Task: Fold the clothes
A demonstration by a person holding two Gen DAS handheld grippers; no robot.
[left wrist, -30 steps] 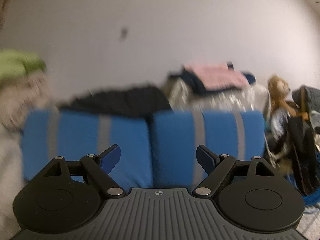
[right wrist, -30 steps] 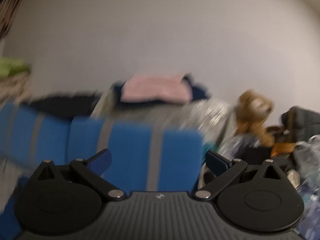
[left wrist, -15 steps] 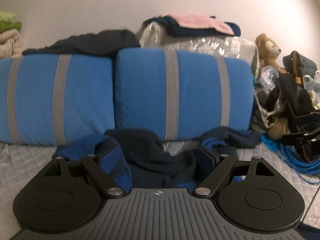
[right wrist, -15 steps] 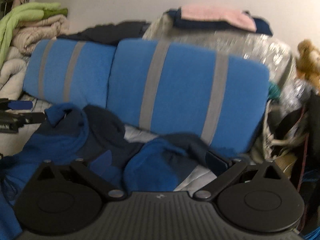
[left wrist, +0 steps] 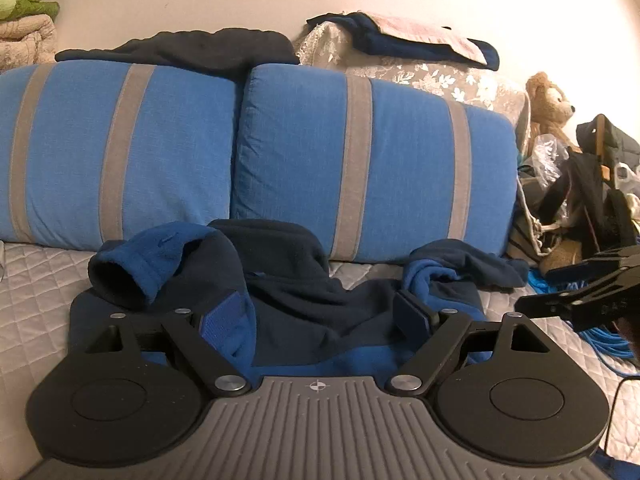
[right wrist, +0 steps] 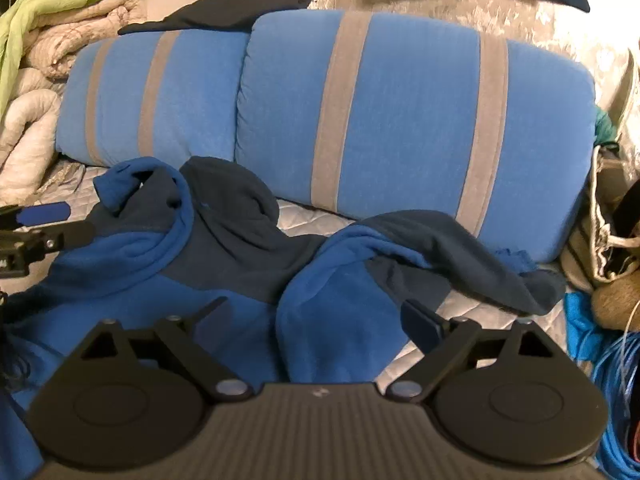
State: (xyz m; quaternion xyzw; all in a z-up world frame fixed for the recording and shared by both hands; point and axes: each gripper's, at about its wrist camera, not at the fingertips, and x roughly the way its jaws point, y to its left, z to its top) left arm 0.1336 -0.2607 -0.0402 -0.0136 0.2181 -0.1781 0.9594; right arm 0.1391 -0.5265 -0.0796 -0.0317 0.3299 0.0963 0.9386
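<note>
Two grippers, both empty, hang over one crumpled fleece [left wrist: 304,300] lying on a quilted cover [left wrist: 36,280] in front of two blue striped cushions [left wrist: 372,160]. Item: fleece, two-tone blue and navy, unfolded, body bunched toward the viewer, hood or collar slumped against the cushions. Left sleeve [left wrist: 148,260] curls up with its cuff open; right sleeve [right wrist: 440,256] trails twisted toward the cushion's end. Left gripper [left wrist: 324,312]: jaws spread wide, straddling the dark chest panel, nothing pinched; likely poised to take the shoulder on its side. Right gripper [right wrist: 316,316]: jaws closing from wide, a fold of blue cloth lying between them, pads apparently not yet pressing; probably aimed at the base of the right sleeve so the garment can be lifted and spread flat. Sundries, not in use: dark garment [left wrist: 192,48] on top of the cushions, folded blankets [right wrist: 60,20] at left, toy bear [left wrist: 548,96] and blue cable [right wrist: 616,380] at right. Folding judged barely begun.
</note>
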